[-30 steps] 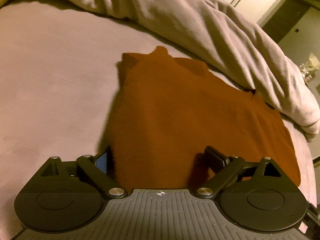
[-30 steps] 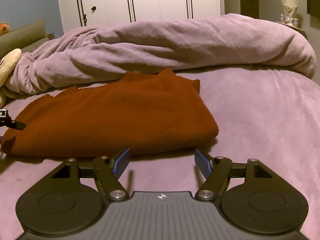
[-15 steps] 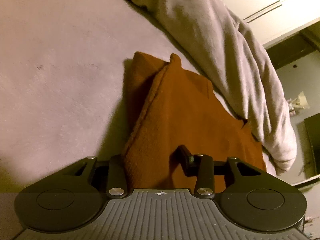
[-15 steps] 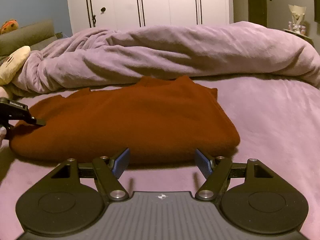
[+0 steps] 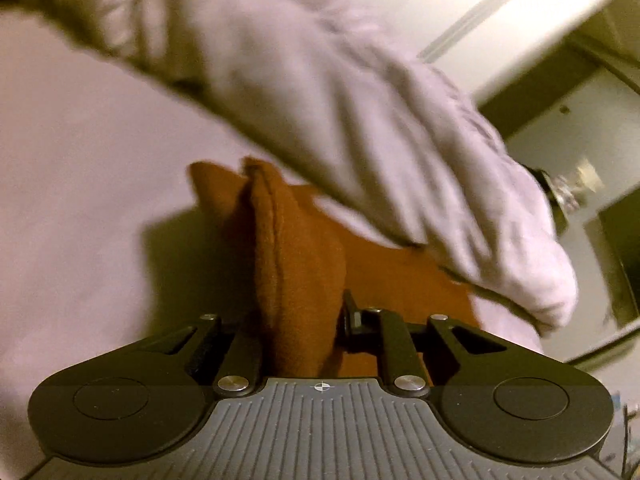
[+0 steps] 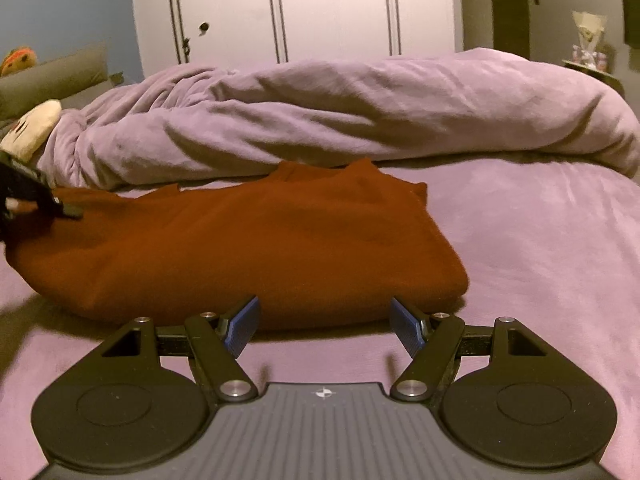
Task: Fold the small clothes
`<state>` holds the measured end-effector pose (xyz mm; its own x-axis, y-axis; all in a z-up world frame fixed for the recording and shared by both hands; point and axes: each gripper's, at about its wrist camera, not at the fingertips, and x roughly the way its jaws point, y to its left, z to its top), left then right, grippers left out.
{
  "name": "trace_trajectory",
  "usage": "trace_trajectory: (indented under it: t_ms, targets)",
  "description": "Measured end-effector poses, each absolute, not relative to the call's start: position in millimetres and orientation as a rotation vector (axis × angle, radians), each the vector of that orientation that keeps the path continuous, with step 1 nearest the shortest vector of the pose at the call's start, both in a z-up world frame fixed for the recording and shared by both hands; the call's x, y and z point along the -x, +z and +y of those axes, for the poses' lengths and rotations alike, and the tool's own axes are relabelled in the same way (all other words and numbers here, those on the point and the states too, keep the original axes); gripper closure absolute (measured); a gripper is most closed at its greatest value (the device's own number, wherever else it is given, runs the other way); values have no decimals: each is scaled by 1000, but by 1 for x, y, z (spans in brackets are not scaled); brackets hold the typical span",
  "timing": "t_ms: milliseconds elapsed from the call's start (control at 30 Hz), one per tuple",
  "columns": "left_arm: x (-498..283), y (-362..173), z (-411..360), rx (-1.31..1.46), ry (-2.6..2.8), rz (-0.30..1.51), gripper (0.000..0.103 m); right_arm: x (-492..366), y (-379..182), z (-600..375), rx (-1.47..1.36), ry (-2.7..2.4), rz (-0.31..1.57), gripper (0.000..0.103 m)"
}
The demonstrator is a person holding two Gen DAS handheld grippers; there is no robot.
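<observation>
The rust-brown garment (image 6: 248, 248) lies on the bed (image 6: 540, 240). The left gripper (image 5: 304, 332) is closing on its bunched edge — lift steadily toward 12 o'clock; the right gripper (image 6: 324, 320) waits, fingers spread and empty.

Two black hand-held grippers

The right gripper (image 6: 324, 318) has blue ribbed pads, silver screws at 5 and 7 o'clock, a grey ridged base; the left gripper (image 5: 300, 332) looks alike.

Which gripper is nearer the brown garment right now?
Left. The left gripper is closing, the brown garment bunched between its fingers. The right gripper hangs open just short of the garment's near edge, not touching.
</observation>
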<state>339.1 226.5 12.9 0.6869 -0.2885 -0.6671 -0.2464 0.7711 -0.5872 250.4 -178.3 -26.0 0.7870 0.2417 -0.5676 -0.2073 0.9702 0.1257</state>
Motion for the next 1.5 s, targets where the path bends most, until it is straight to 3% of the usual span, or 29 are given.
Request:
trace_trajectory:
  t_ms: [200, 500, 533, 633, 667, 1000, 1333, 1500]
  targets:
    - [-364, 42, 126, 501, -96, 820, 85, -249, -27, -195, -80, 196, 605, 32]
    - [-376, -20, 15, 305, -102, 918, 76, -252, -33, -225, 23, -4, 610, 32]
    - [-376, -23, 9, 283, -107, 903, 66, -254, -35, -229, 13, -17, 619, 32]
    - [-377, -26, -2, 268, -192, 878, 13, -259, -42, -240, -12, -55, 639, 32]
    - [-378, -23, -6, 263, -228, 883, 8, -260, -43, -242, -17, -64, 646, 32]
    - [-294, 22, 42, 374, -271, 711, 8, -258, -41, -251, -25, -109, 639, 31]
    - [-275, -37, 106, 344, 102, 832, 8, -284, -7, -213, -186, 148, 619, 31]
    - [-276, -50, 104, 322, 102, 849, 8, -338, -4, -191, -375, 357, 737, 31]
